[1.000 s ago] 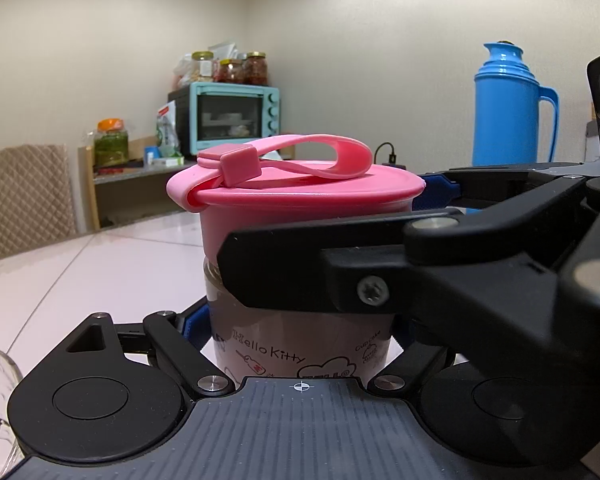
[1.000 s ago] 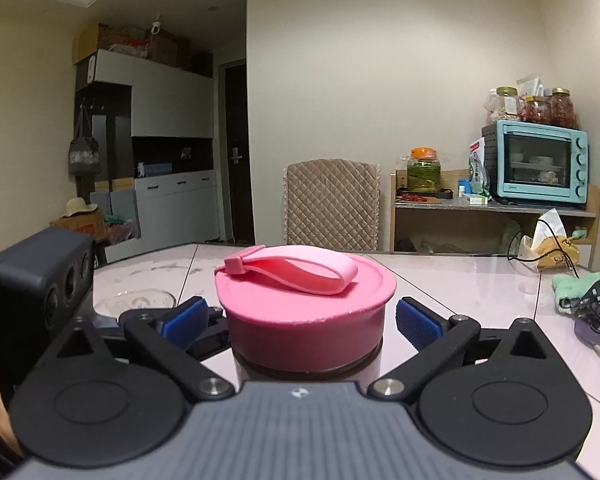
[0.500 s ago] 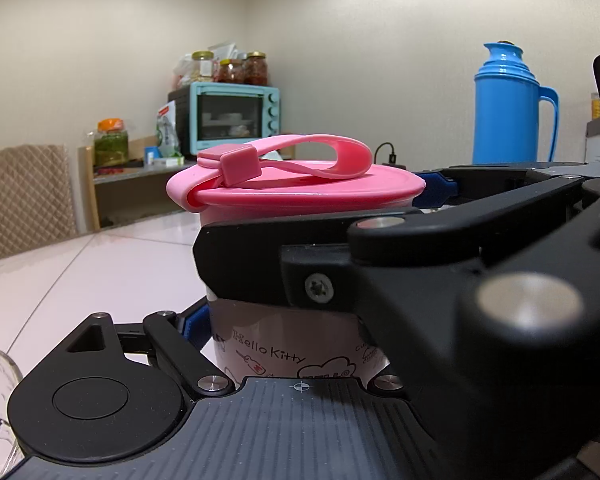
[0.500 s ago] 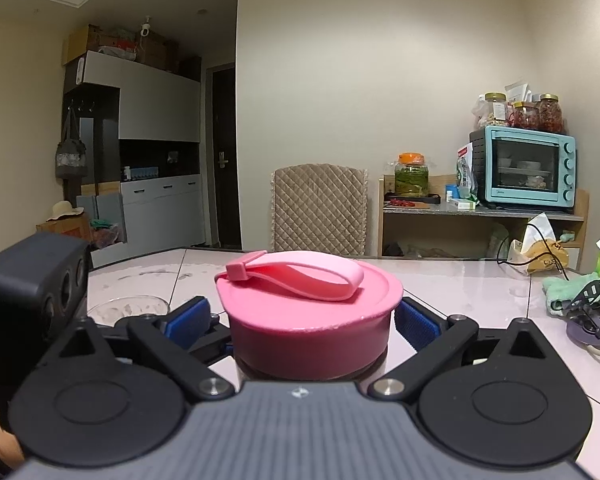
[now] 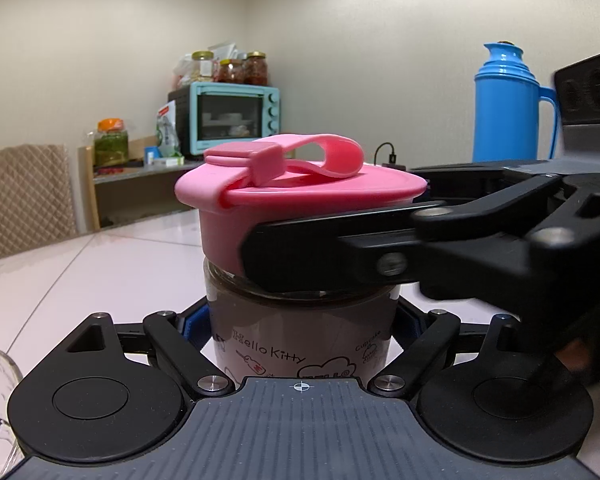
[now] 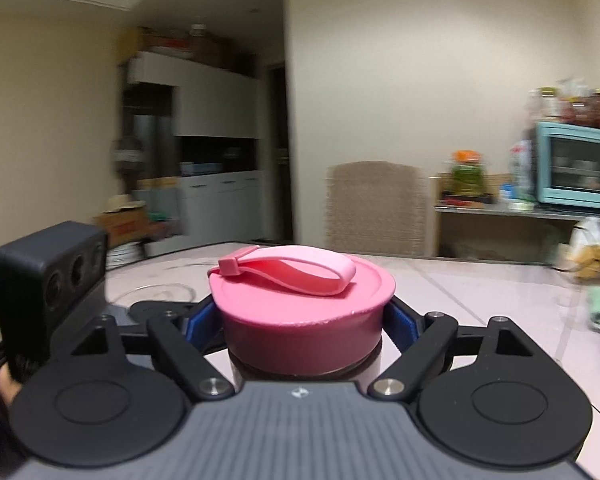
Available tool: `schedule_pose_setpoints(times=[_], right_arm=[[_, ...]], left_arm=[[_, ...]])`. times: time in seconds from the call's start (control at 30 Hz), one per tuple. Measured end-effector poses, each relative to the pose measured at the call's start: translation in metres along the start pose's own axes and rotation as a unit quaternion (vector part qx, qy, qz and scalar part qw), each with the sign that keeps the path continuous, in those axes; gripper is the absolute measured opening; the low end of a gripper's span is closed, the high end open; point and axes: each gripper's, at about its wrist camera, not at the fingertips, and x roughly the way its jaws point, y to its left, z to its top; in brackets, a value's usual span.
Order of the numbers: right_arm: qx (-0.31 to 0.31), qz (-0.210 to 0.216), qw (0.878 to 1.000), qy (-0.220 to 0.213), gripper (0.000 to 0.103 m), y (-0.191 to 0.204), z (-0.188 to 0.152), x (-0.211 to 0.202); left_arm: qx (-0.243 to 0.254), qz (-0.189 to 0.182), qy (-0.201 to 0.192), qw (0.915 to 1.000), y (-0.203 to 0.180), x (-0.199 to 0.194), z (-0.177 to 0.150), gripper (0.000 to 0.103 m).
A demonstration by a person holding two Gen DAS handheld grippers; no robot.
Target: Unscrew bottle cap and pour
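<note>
My left gripper point(image 5: 300, 320) clamps the Hello Kitty bottle point(image 5: 300, 336) by its body, upright on the white table point(image 5: 100, 264) | my right gripper point(image 6: 302, 320) is closed on the pink cap point(image 6: 300, 304), blue pads point(image 6: 400, 318) pressing both sides | cap sits atop the bottle | blue thermos point(image 5: 508, 104) stands behind

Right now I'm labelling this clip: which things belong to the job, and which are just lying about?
Job:
pink cap
Hello Kitty bottle
left gripper
right gripper

Lying about:
blue thermos
toaster oven
chair
</note>
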Motion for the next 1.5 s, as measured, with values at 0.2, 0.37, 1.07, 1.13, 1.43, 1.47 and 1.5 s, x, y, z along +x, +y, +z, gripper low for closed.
schedule_pose_setpoints(times=[0.2,0.37,1.07,1.13,1.43,1.47,1.5], right_arm=[[-0.024,0.139,0.990,0.009,0.085,-0.044,0.005,0.007],[-0.030,0.131,0.991,0.011,0.089,-0.040,0.009,0.006],[-0.008,-0.125,0.992,0.004,0.098,0.041,0.001,0.001],[0.002,-0.130,0.991,0.003,0.098,0.040,0.000,0.003],[0.021,-0.142,0.990,-0.002,0.098,0.038,-0.004,-0.001],[0.023,-0.142,0.990,-0.002,0.098,0.038,-0.004,0.000],[0.023,-0.145,0.989,-0.001,0.098,0.039,-0.004,0.001]], left_arm=[[0.004,0.001,0.000,1.0000,-0.001,0.000,0.000,0.090],[0.002,0.000,0.000,1.0000,-0.001,0.000,0.001,0.090],[0.001,0.000,0.000,1.0000,0.003,0.000,0.002,0.090],[0.001,0.000,0.000,1.0000,0.002,0.000,0.002,0.090],[0.001,0.001,0.000,1.0000,0.001,-0.001,0.003,0.090],[0.001,0.001,0.000,1.0000,0.001,-0.001,0.003,0.090],[0.001,0.001,0.000,1.0000,0.001,0.000,0.003,0.090]])
